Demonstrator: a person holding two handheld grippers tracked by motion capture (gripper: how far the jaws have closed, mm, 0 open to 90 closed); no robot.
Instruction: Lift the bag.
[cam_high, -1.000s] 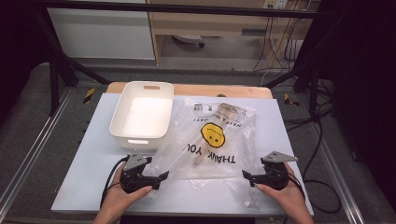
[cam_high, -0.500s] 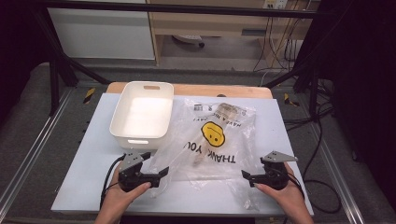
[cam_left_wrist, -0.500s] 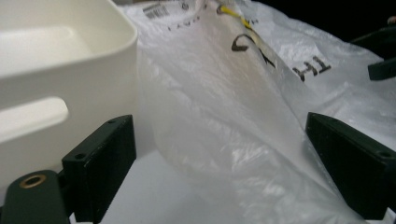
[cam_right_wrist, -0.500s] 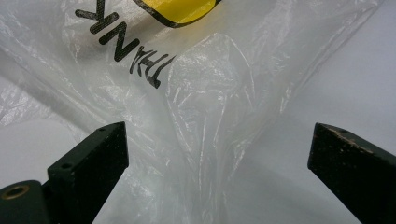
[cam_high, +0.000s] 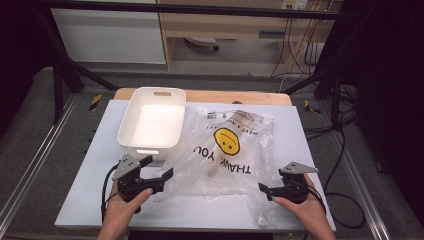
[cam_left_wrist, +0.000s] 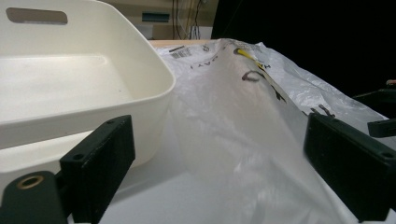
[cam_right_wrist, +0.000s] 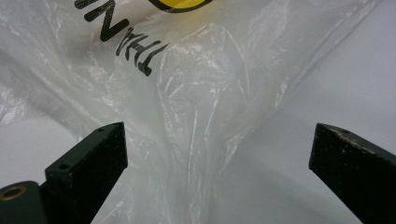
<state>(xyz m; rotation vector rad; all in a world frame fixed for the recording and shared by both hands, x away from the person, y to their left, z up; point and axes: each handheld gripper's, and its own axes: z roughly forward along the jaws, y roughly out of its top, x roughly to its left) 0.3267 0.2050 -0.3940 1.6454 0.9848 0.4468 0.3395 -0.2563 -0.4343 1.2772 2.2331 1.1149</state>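
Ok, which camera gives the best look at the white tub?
The high view: the whole tub shows, open and empty, beside the plastic bag. The left gripper view catches just its near corner and one handle slot.

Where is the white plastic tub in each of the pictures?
High view: the white rectangular plastic tub sits on the table left of centre, beside the clear plastic bag with the yellow smiley face.
Left gripper view: the tub takes up the upper left, behind the left jaw, with the bag to its right.
Right gripper view: it is not in this picture; the bag lies ahead of the jaws.
Shared landmark: the bag.
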